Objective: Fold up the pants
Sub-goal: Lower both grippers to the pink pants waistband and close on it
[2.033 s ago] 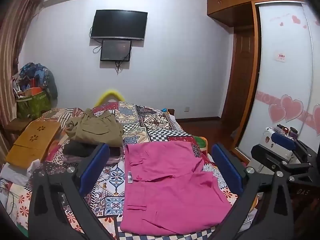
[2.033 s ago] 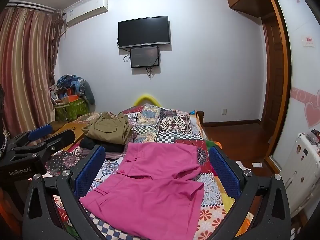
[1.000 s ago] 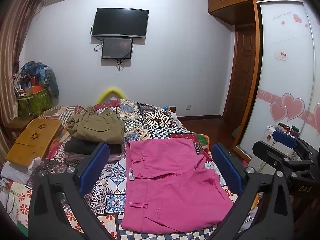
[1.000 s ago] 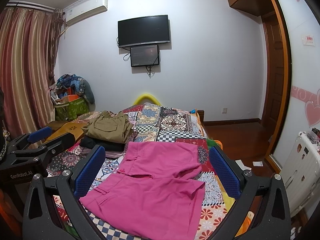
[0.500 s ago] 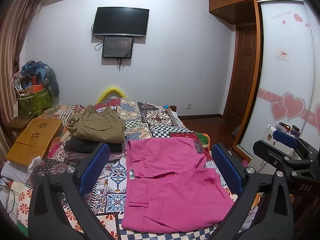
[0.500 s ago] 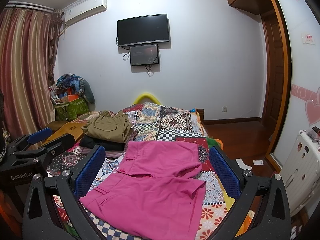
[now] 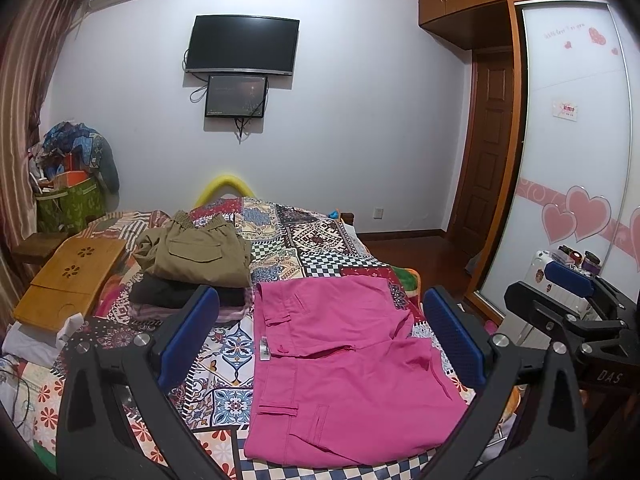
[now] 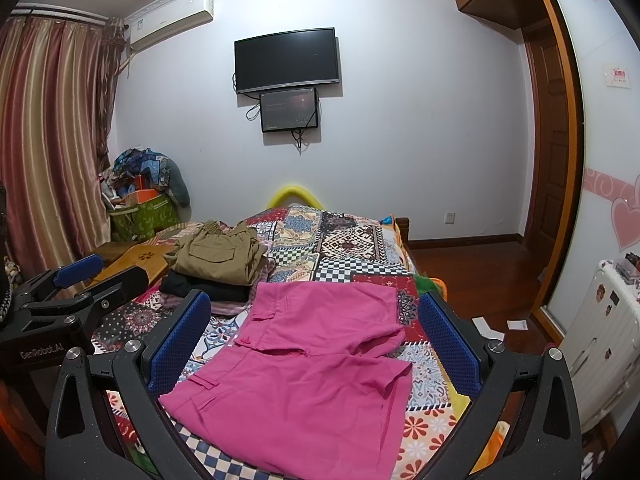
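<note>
A: While both grippers hover wide open and empty, where are the pink pants (image 7: 344, 364)?

B: Just below and ahead of the left gripper (image 7: 320, 340) and right gripper (image 8: 316, 344), on the bed (image 8: 352, 240); already folded over; likely next, grasp an edge for another fold.

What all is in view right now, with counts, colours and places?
Pink cotton pants: one, pink, lying partly folded on the near end of the bed.
Stack of folded clothes: one, khaki on top of black and striped items, left of the pants.
Patchwork bedspread: one, multicoloured, covering the bed.
Wooden lap tray: one, light brown, at the bed's left edge.
Wall-mounted television: one, black, on the far wall, a smaller screen below it.
Green storage bag: one, far left corner.
Left gripper: open, above the pants.
Right gripper: open, above the pants.
</note>
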